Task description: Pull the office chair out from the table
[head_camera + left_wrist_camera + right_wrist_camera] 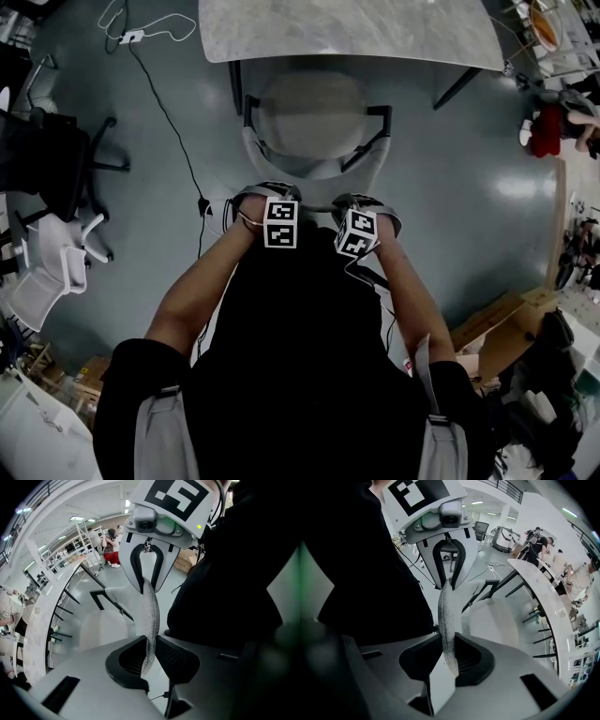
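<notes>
Pinching the mesh backrest edge (pixel 151 606) of the office chair (pixel 317 141) with left gripper (pixel 149 651) and right gripper (pixel 449 660). Cannot see jaw tips from overhead under the marker cubes (pixel 281 223), nor the chair base beneath its seat (pixel 309 108).

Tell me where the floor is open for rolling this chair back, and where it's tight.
Open floor lies right of the office chair, between it and the cardboard boxes. Left, a bare strip runs to the cable; beyond it spare chairs crowd the floor.

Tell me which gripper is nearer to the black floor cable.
Left. The left gripper clamps the chair back close to the end of the black cable; the right gripper clamps it on the far side, farther off.
</notes>
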The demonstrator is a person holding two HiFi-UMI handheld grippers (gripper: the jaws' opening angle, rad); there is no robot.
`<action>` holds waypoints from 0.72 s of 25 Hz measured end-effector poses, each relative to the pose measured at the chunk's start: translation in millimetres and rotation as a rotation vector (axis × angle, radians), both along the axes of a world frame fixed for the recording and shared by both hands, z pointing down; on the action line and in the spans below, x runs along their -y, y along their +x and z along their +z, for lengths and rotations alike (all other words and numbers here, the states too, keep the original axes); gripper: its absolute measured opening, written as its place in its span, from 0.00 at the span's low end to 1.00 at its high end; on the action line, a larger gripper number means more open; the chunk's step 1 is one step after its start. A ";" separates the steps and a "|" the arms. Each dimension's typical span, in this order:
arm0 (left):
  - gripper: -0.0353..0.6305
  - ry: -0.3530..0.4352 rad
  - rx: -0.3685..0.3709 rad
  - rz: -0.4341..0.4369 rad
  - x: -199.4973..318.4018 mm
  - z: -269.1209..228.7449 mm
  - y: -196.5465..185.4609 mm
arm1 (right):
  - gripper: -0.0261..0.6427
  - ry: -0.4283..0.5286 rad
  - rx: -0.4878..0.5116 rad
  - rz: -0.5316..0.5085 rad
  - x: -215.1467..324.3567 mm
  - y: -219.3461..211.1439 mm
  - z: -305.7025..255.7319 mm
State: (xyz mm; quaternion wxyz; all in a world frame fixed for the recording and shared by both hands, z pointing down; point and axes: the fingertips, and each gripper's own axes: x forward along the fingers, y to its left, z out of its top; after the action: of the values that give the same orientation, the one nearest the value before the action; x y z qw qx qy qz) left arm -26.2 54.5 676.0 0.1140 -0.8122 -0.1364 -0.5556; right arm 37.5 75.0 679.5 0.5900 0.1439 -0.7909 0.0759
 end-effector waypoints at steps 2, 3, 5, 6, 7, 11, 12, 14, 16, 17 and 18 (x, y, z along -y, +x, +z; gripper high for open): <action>0.16 -0.004 0.002 -0.002 -8.8 -0.7 -0.1 | 0.16 0.005 -0.002 -0.001 -7.6 0.1 -1.3; 0.16 -0.005 0.006 -0.003 -12.4 -1.1 0.1 | 0.16 0.009 -0.004 -0.003 -10.5 0.7 -2.6; 0.16 -0.006 0.015 -0.003 -19.5 -1.4 0.6 | 0.16 0.013 -0.005 -0.007 -16.8 1.8 -4.5; 0.16 -0.006 0.018 -0.005 -23.2 -1.2 0.8 | 0.16 0.009 0.001 -0.006 -20.9 1.5 -5.0; 0.16 -0.006 0.021 -0.008 -26.7 -0.9 0.4 | 0.16 0.005 0.007 -0.007 -25.0 0.5 -5.1; 0.16 0.000 0.030 -0.024 -39.4 0.2 -3.2 | 0.16 0.006 0.018 -0.028 -38.7 -3.2 -2.1; 0.16 0.000 0.034 -0.024 -43.5 0.6 -5.0 | 0.16 0.004 0.017 -0.031 -43.1 -4.5 -1.9; 0.16 0.000 0.040 -0.023 -52.0 1.2 -10.6 | 0.16 0.000 0.018 -0.033 -51.5 -9.5 -1.6; 0.16 0.003 0.042 -0.024 -58.1 1.1 -15.5 | 0.16 -0.003 0.028 -0.031 -58.3 -15.0 -0.5; 0.16 0.004 0.043 -0.026 -61.0 0.8 -16.8 | 0.16 -0.006 0.031 -0.031 -61.5 -16.7 -0.9; 0.16 0.004 0.043 -0.027 -64.0 0.5 -17.6 | 0.16 -0.007 0.030 -0.031 -64.6 -17.4 -1.9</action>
State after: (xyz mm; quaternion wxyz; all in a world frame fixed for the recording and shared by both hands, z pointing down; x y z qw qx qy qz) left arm -43.8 118.5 676.4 0.1053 -0.8017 -0.1266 -0.5746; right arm 20.2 139.6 677.6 0.5797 0.1284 -0.8015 0.0714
